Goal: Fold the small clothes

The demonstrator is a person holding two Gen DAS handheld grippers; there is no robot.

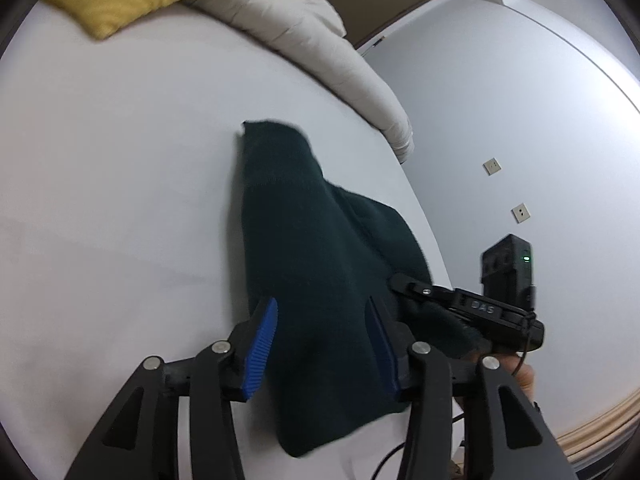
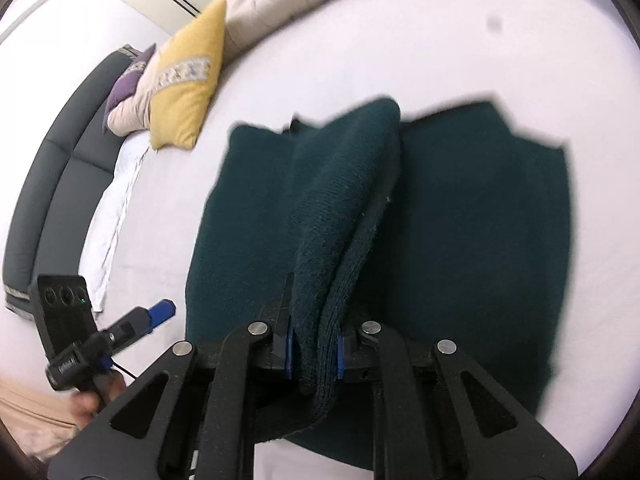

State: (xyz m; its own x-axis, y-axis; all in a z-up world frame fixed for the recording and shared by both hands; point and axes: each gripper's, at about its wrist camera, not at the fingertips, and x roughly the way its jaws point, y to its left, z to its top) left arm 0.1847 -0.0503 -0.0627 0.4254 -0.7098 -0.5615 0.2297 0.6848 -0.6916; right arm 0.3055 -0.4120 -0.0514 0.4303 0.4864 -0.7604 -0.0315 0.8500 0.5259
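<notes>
A dark green knitted garment (image 1: 304, 220) lies on the white bed sheet (image 1: 120, 160). In the right wrist view, most of the garment (image 2: 480, 220) lies flat while a fold of it rises into my right gripper (image 2: 316, 320), which is shut on that fold. My left gripper (image 1: 322, 304) is open, its blue pads (image 1: 262, 348) spread apart above the near end of the garment without pressing it. Seen from the left wrist, the right gripper (image 1: 404, 284) reaches in at the garment's right edge. The left gripper (image 2: 160, 312) shows at the lower left, beside the garment.
A yellow pillow (image 2: 188, 80) and a purple one (image 2: 128, 84) lie by the dark headboard (image 2: 52, 160). A rolled beige duvet (image 1: 320, 40) runs along the far side. The bed's edge curves past the garment on the right, before a wall with sockets (image 1: 492, 166).
</notes>
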